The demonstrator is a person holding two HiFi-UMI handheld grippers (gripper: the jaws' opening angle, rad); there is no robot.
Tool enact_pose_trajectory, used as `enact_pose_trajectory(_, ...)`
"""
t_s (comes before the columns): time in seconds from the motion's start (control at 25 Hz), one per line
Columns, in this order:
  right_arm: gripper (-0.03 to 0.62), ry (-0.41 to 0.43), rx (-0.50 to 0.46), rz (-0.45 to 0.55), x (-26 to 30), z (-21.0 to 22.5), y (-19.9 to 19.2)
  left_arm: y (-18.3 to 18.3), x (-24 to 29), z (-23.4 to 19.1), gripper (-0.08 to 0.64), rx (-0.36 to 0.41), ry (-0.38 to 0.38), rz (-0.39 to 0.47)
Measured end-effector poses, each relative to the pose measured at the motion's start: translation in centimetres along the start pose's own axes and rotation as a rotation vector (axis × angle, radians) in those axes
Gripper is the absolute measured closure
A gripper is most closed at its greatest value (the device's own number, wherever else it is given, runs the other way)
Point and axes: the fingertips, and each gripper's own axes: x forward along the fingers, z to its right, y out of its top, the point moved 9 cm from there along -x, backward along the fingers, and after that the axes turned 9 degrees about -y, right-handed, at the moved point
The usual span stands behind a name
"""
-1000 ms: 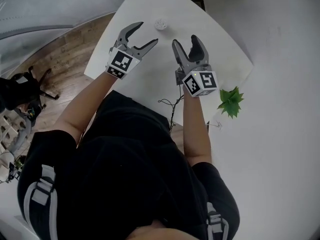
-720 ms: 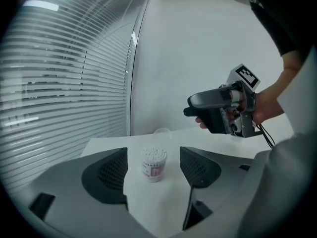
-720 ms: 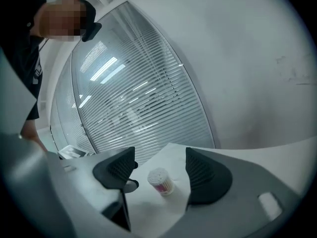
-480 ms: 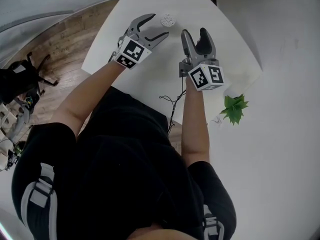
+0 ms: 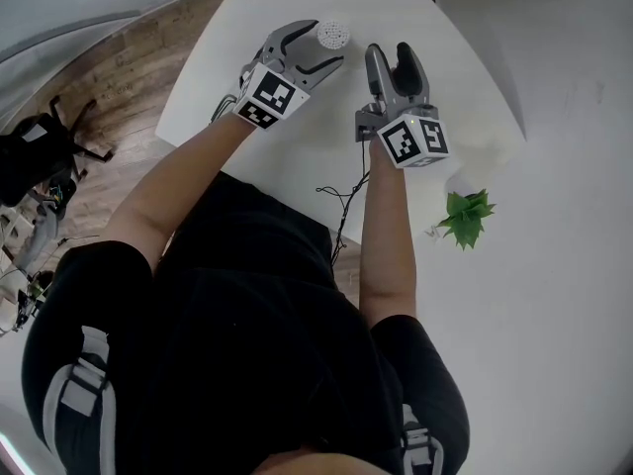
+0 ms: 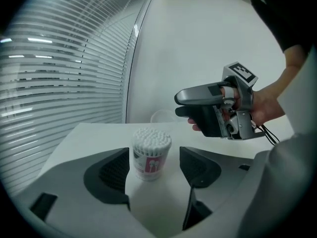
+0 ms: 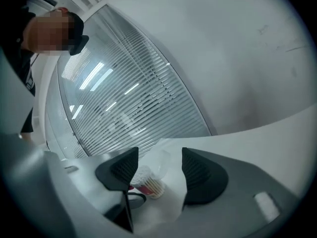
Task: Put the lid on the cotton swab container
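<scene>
A small cotton swab container (image 6: 150, 152) stands upright and uncovered on the white table (image 5: 297, 156); from above its white top (image 5: 332, 35) shows at the table's far side. My left gripper (image 6: 153, 167) is open, its jaws on either side of the container without touching it. Behind the container lies the clear lid (image 6: 163, 116). My right gripper (image 7: 159, 162) is open and its jaws have just been closing. The clear lid (image 7: 159, 163) shows in the gap ahead of them, untouched, with the container (image 7: 147, 183) beside it. Seen from above, the left gripper (image 5: 324, 45) and right gripper (image 5: 391, 52) sit side by side.
A small green plant (image 5: 465, 216) stands at the table's right near corner. A thin black cable (image 5: 341, 201) hangs at the near edge by the person's body. Window blinds (image 6: 59, 83) run behind the table. A wooden floor and a chair (image 5: 40, 156) lie to the left.
Both grippers have moved forward and down toward the container. The left gripper's jaws now flank it, and the right gripper's jaws stand a little narrower.
</scene>
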Motion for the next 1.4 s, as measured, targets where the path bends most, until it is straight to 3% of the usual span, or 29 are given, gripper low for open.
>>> enact_pose_trajectory(0.2,0.348,0.015,0.033,-0.019,0.8,0.5,-0.6,-0.2,0.5,-0.2,0.251,-0.004,0.010,-0.015)
enact_pose_trajectory(0.4,0.376,0.029,0.080,-0.031,1.3,1.1,-1.3,-0.7,0.6,-0.2,0.318,-0.006,0.018,-0.024)
enact_pose_trajectory(0.6,0.397,0.050,0.118,-0.048,1.9,1.4,-1.7,-0.5,0.6,-0.4,0.319,-0.005,0.013,-0.027)
enact_pose_trajectory(0.88,0.520,0.068,0.123,-0.030,1.8,1.4,-1.4,-0.6,0.6,-0.3,0.324,0.007,0.021,-0.023)
enact_pose_trajectory(1.2,0.523,0.133,0.120,-0.001,1.8,-0.6,-0.4,-0.5,0.6,-0.3,0.325,-0.002,0.026,-0.026)
enact_pose_trajectory(1.4,0.491,0.185,0.088,-0.008,1.7,-1.5,-0.7,-0.5,0.7,-0.2,0.325,-0.001,0.028,-0.021)
